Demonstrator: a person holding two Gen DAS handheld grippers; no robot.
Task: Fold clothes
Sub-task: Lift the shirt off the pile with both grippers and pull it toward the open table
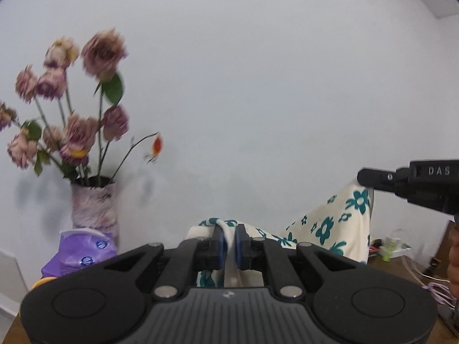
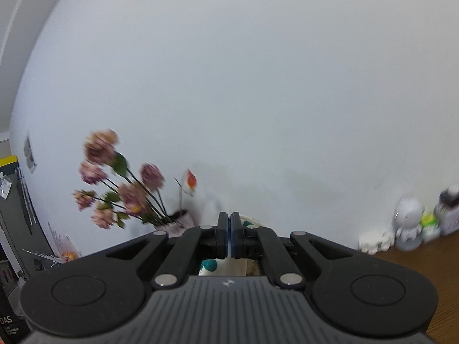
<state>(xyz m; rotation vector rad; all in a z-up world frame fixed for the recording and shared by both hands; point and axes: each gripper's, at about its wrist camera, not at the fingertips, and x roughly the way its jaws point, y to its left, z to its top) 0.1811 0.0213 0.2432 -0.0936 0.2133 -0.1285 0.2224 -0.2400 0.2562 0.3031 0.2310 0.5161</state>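
Note:
A cream garment with teal flowers point(image 1: 324, 228) is held up in the air in front of a white wall. My left gripper point(image 1: 229, 233) is shut on one corner of it, a fold of cloth pinched between the blue pads. In the left wrist view my right gripper point(image 1: 364, 179) comes in from the right edge, clamped on the garment's other raised corner. In the right wrist view my right gripper point(image 2: 229, 223) is shut, with a little of the garment point(image 2: 226, 266) showing under its fingers. The cloth sags between both grips.
A fuzzy vase of dried pink roses point(image 1: 94, 203) stands at the left against the wall, with a purple packet point(image 1: 80, 253) in front of it. A white figurine point(image 2: 407, 223) and small items sit on the brown table point(image 2: 424, 261) at the right. A hand point(image 1: 453, 261) shows at the edge.

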